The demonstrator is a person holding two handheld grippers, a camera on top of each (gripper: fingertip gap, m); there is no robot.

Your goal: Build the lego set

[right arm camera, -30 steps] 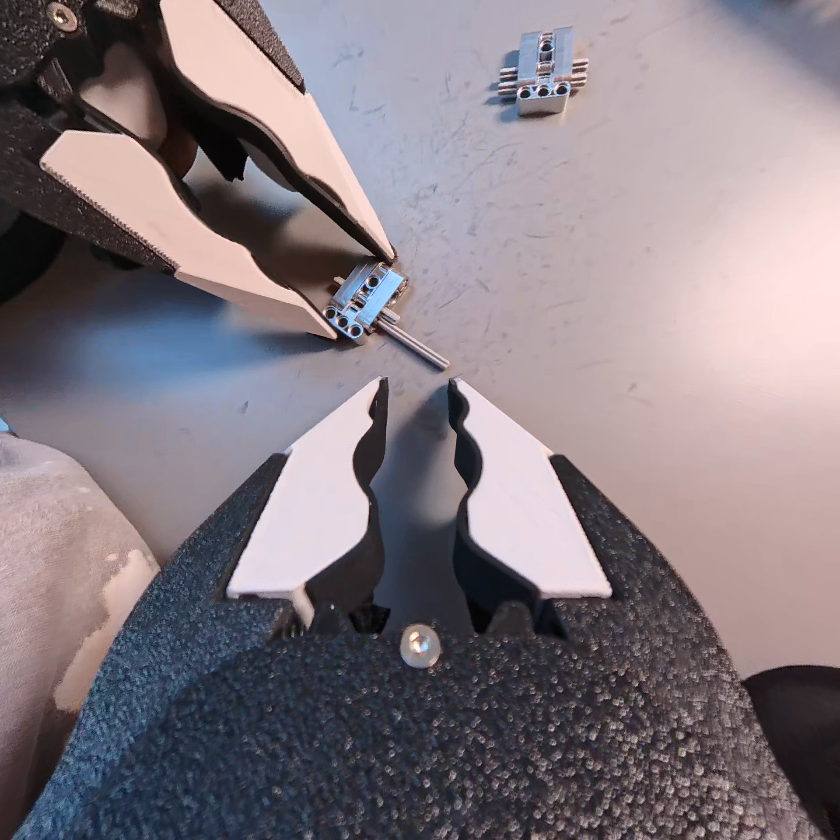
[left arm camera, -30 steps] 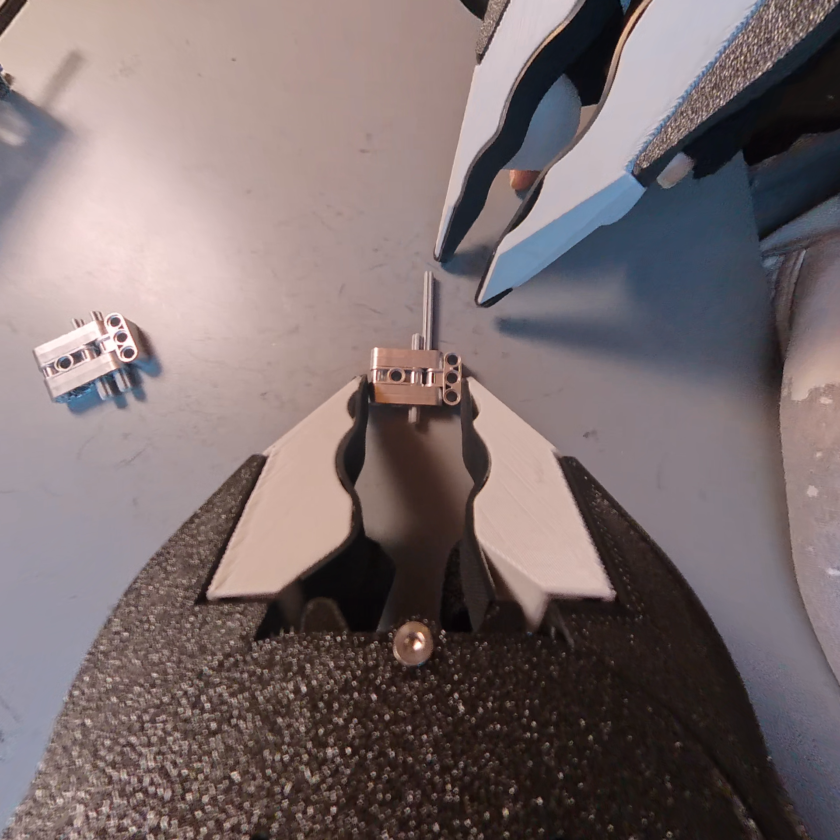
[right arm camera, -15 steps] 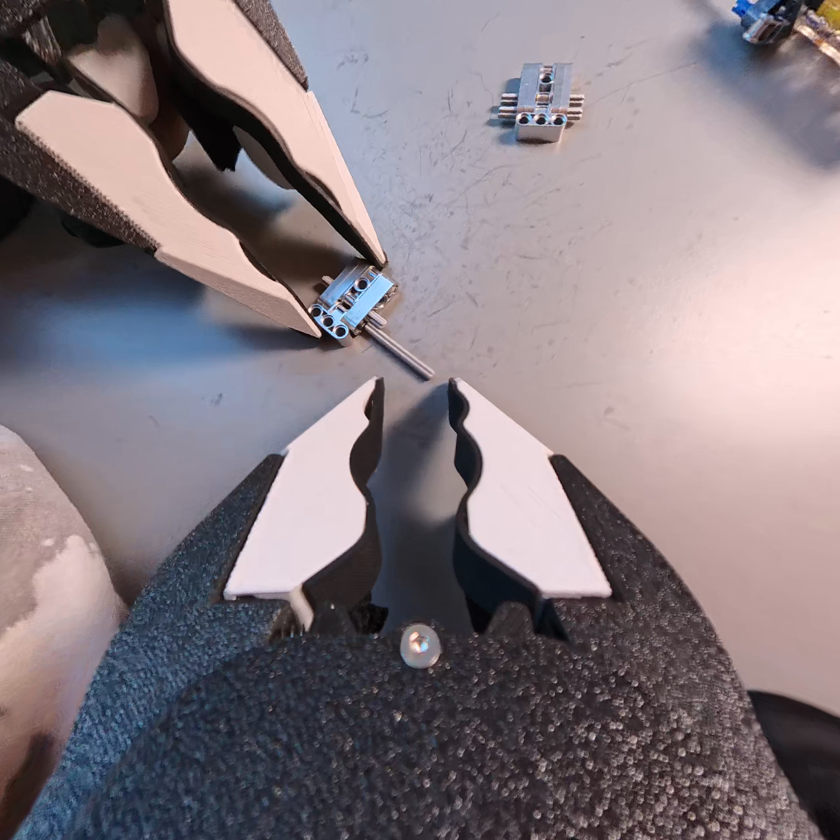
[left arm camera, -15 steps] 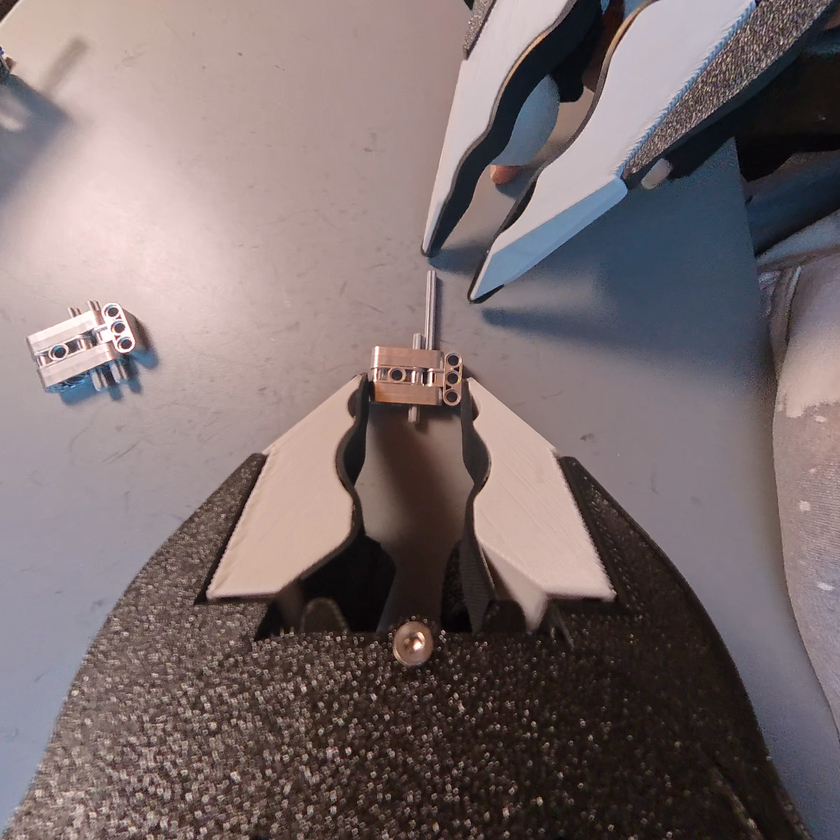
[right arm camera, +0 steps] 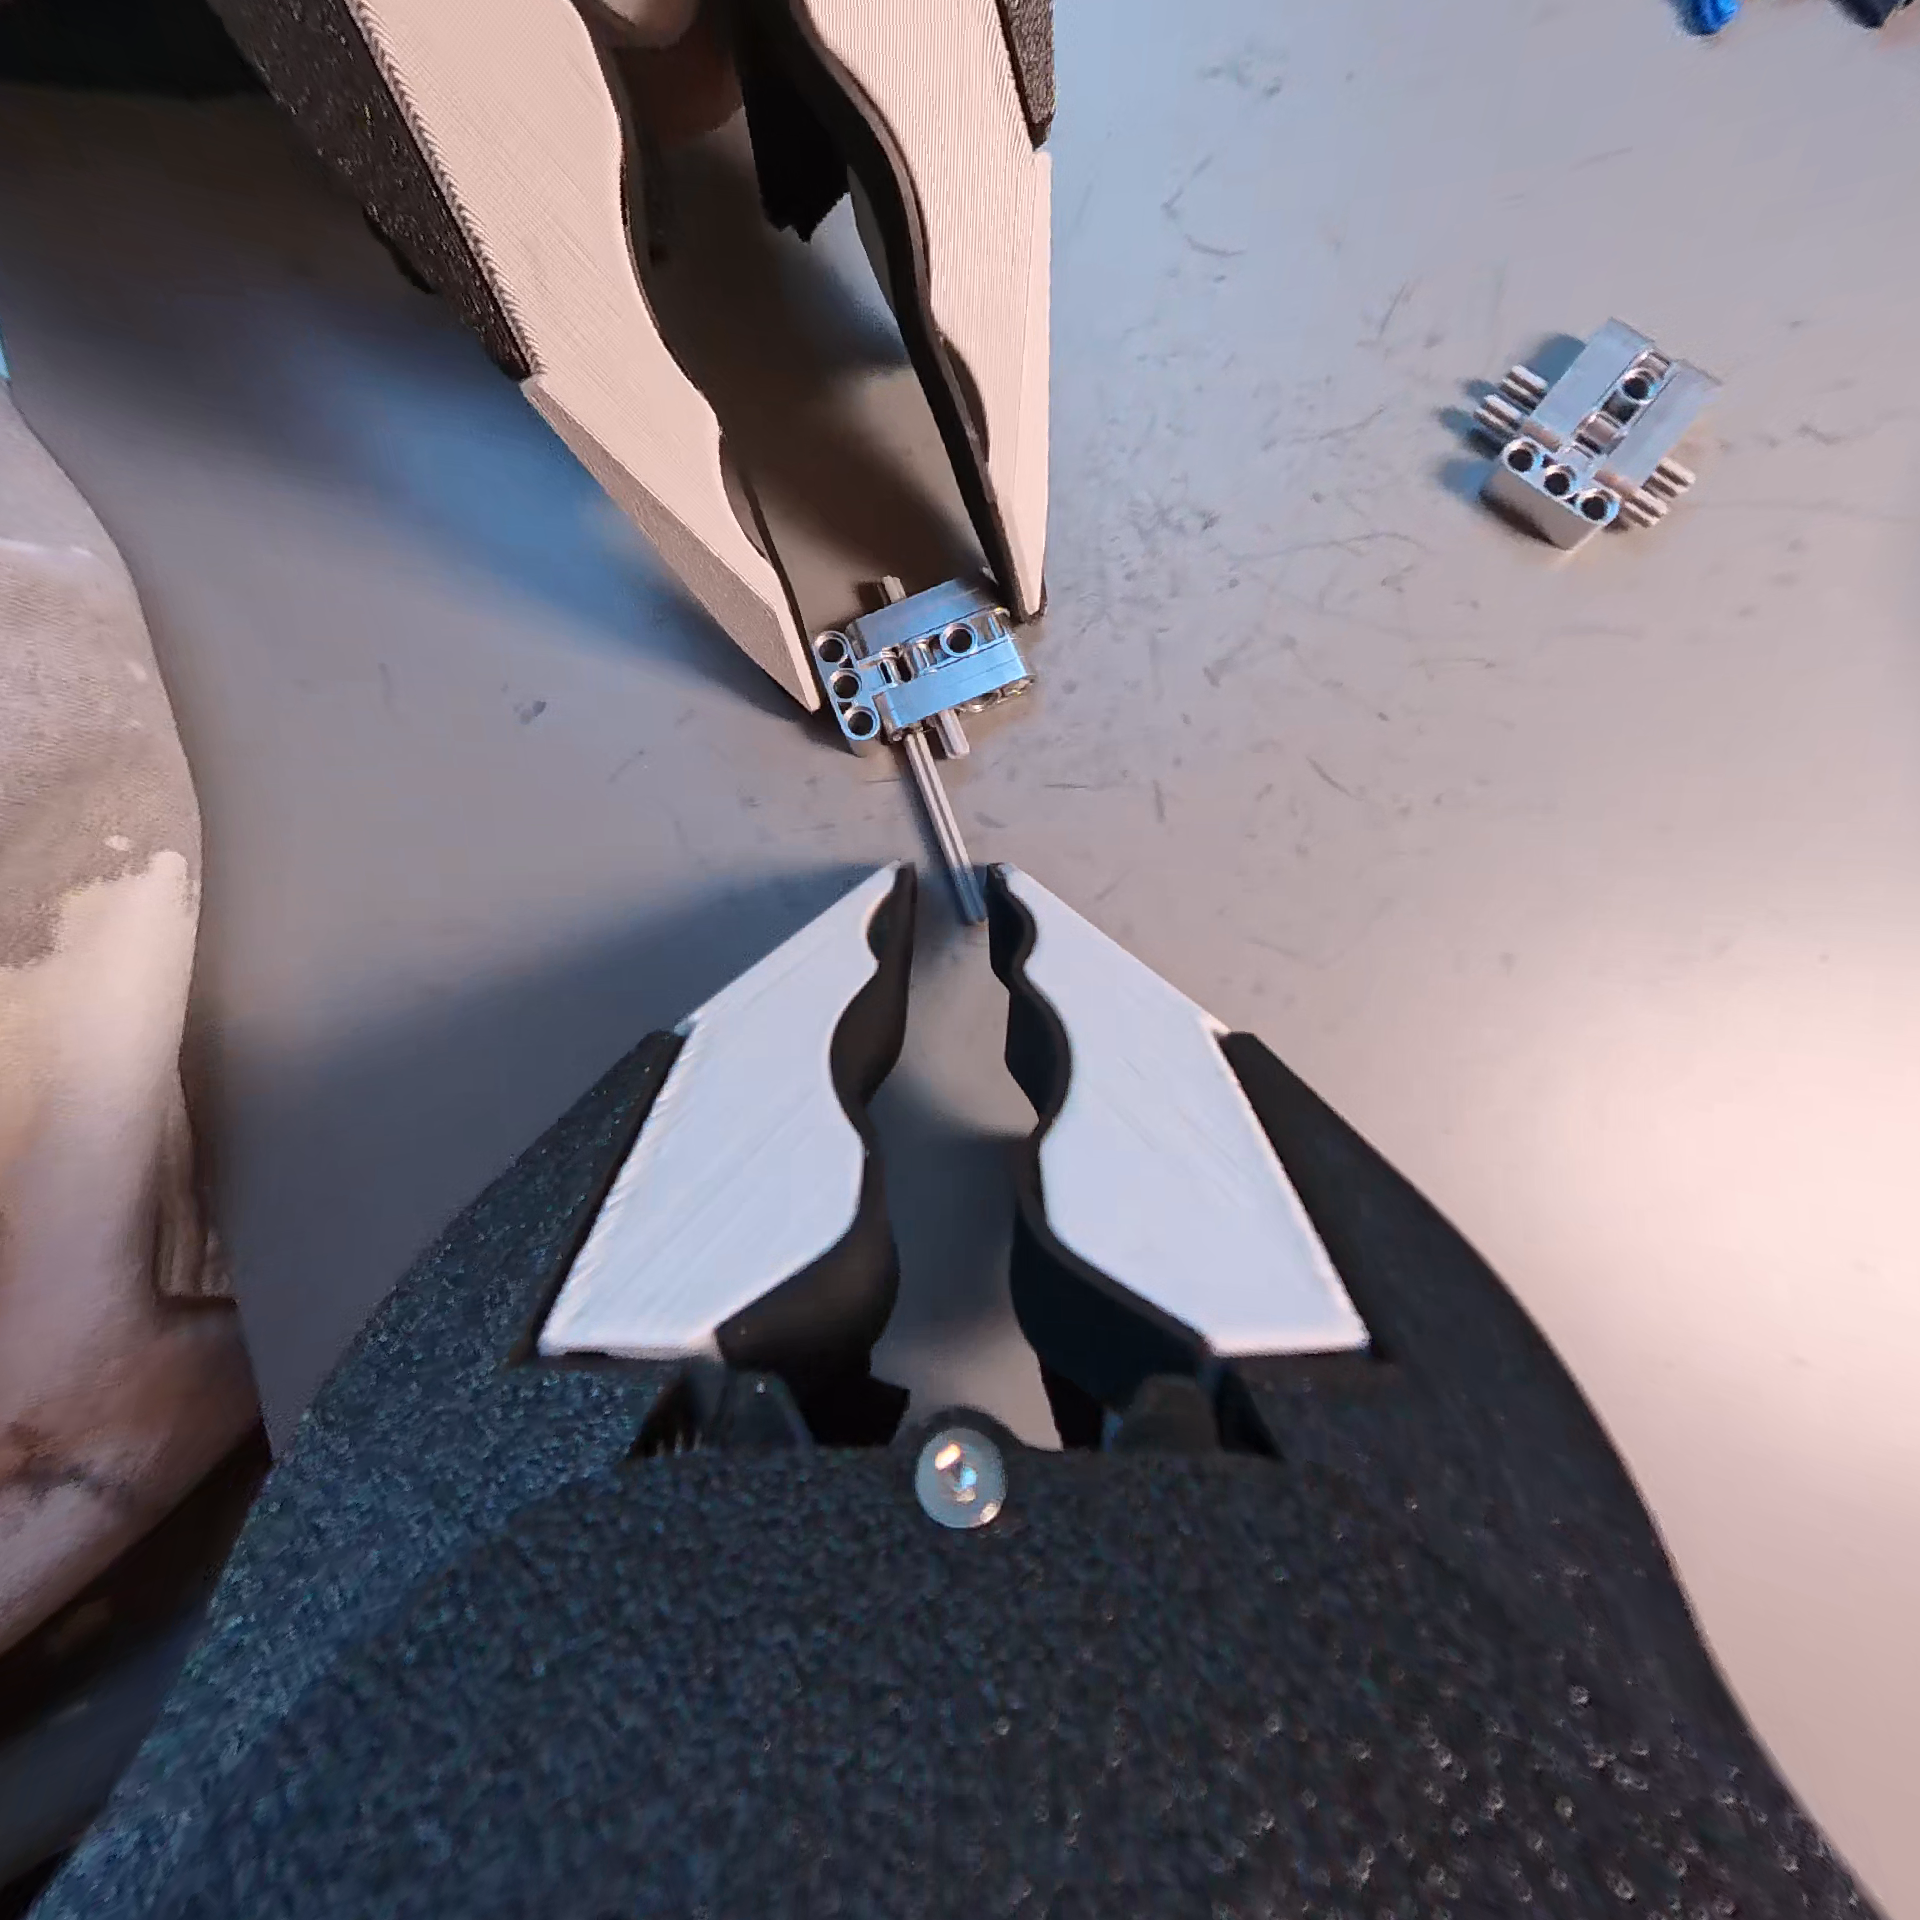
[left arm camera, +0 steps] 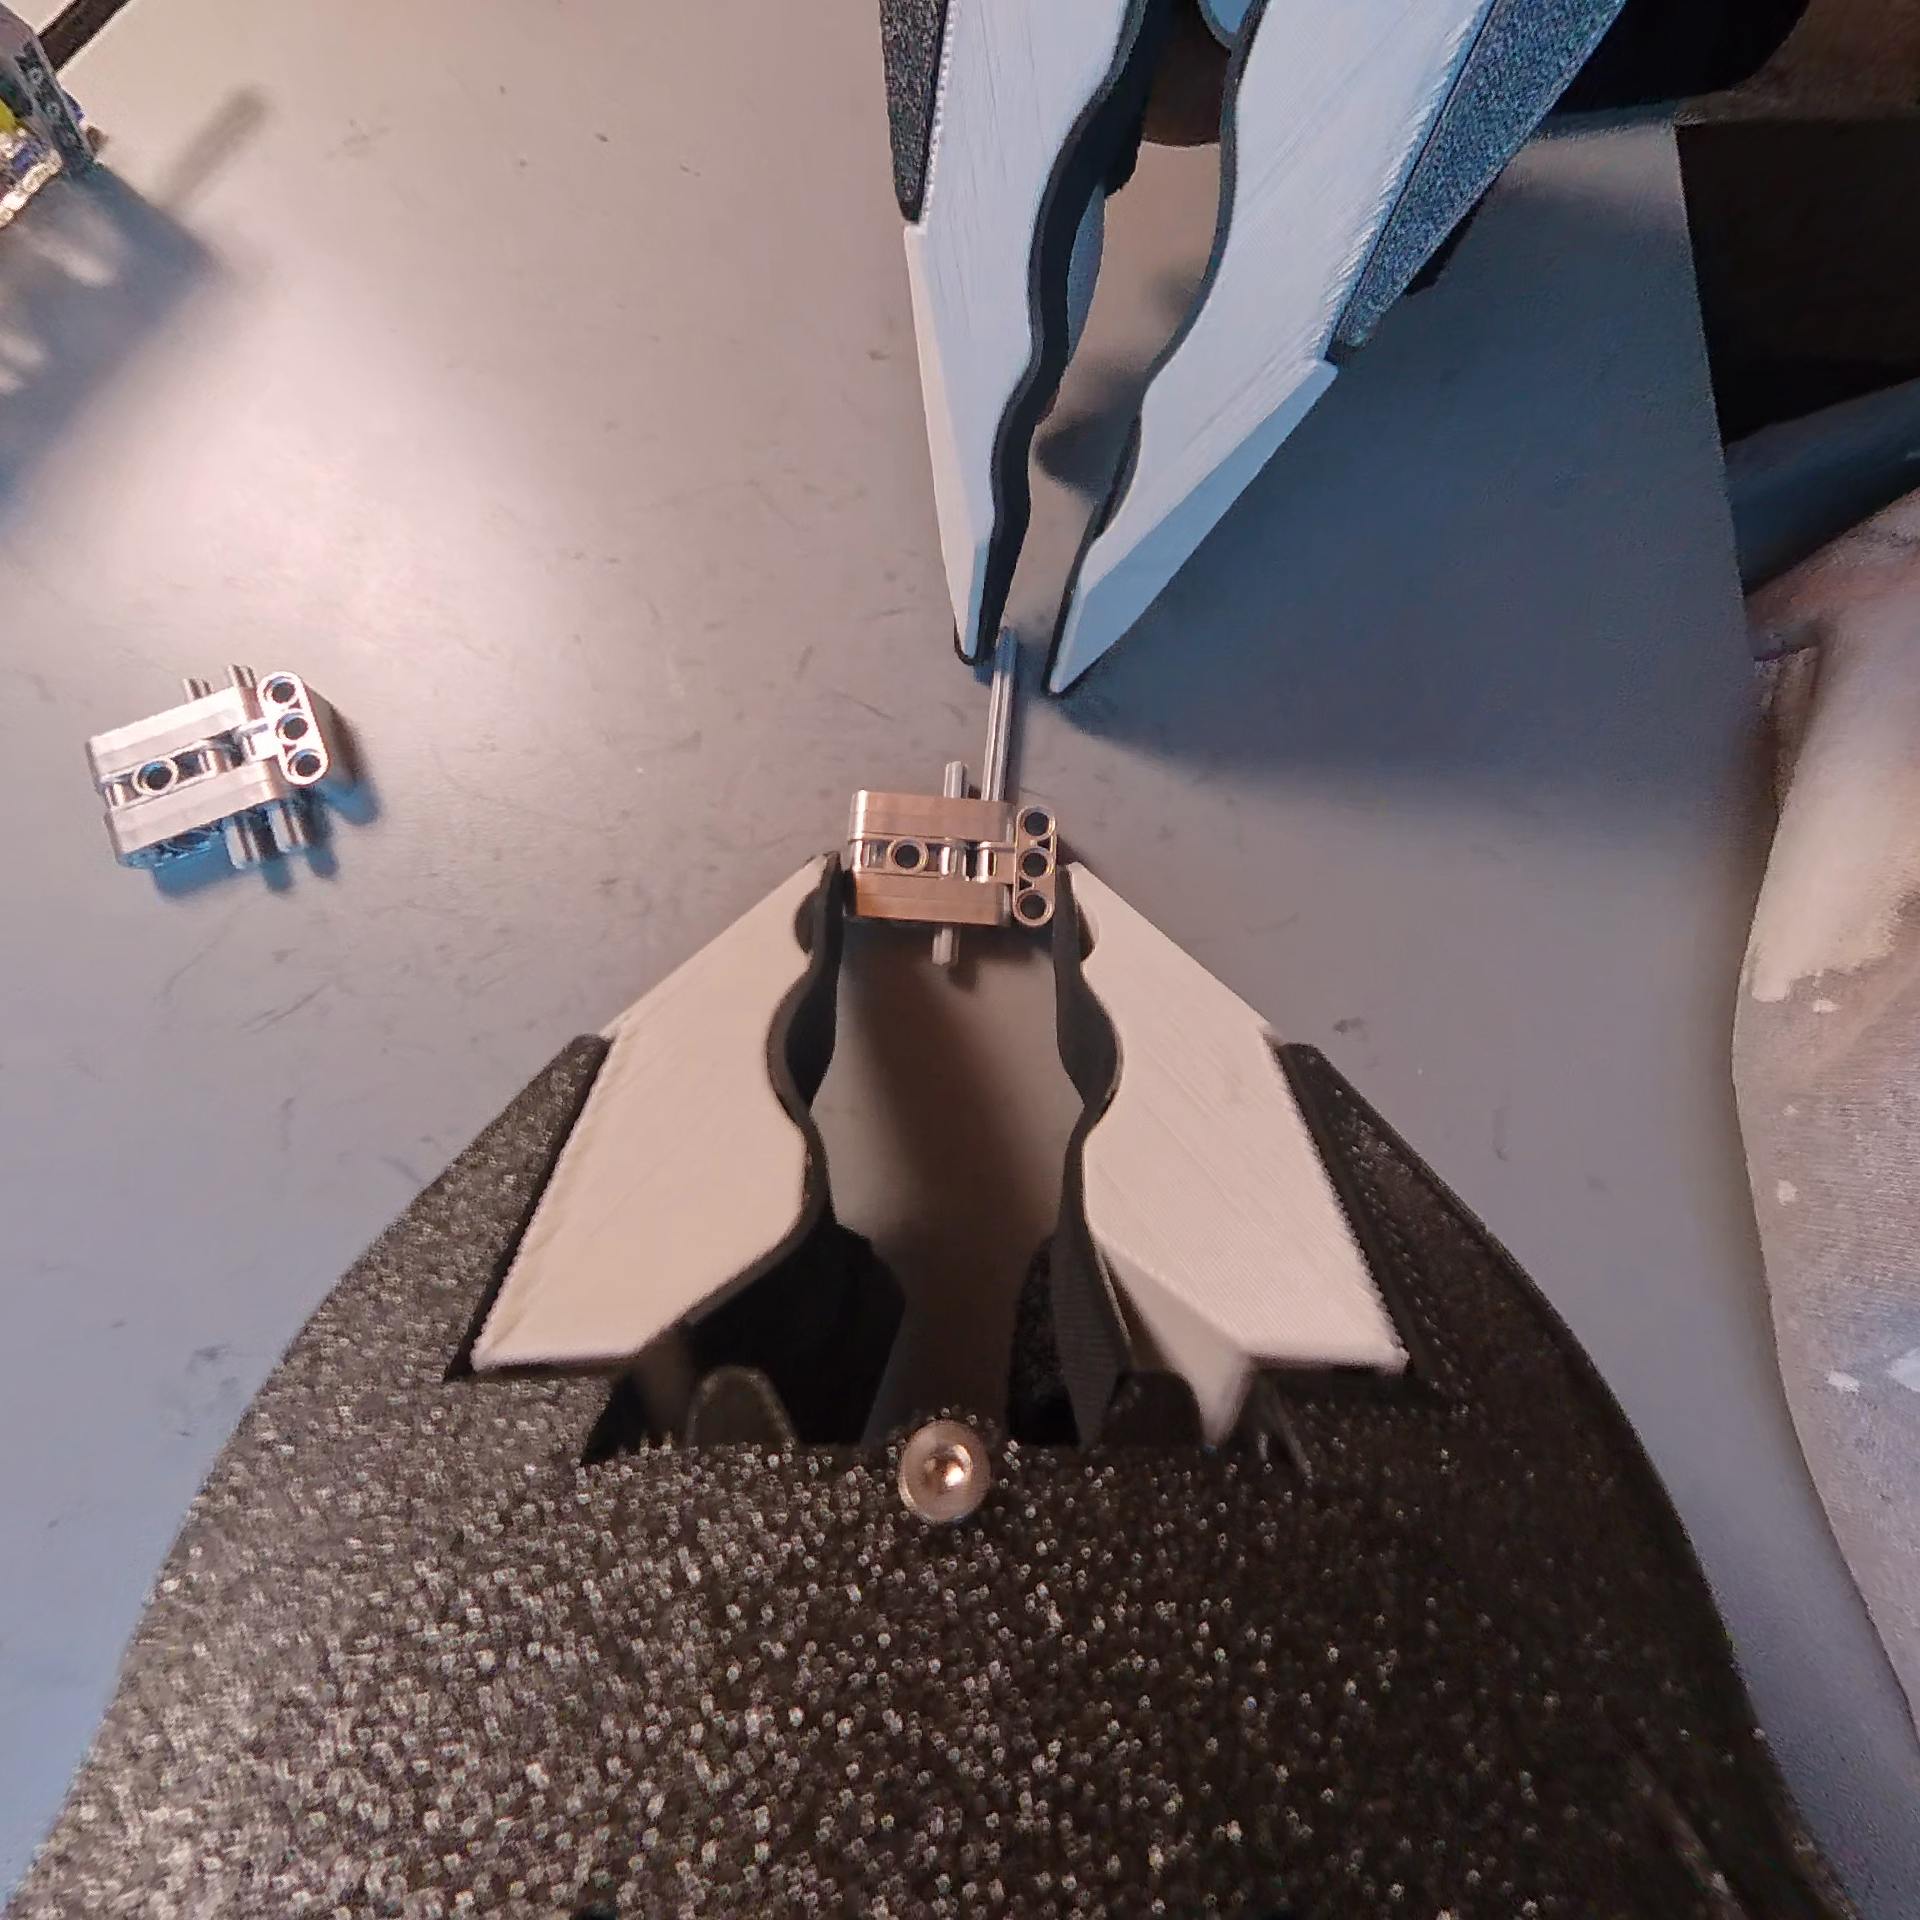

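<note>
Two grippers meet on the wide grey bench (left arm camera: pixel 520 364), its far edge just behind the right gripper (right arm camera: pixel 948 883), a second grey brick assembly (left arm camera: pixel 213 769) well apart. Left gripper (left arm camera: pixel 951 883) fingers clamp the grey brick assembly (left arm camera: pixel 945 857); the right's, narrowly parted, straddle its axle (right arm camera: pixel 945 831) tip. An off-centre squeeze could bend or jam it.

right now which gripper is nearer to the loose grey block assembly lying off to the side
Left. The left gripper, shut on the small grey block, sits closer to the loose grey block assembly. The right gripper is farther off, its jaws around the thin rod.
</note>
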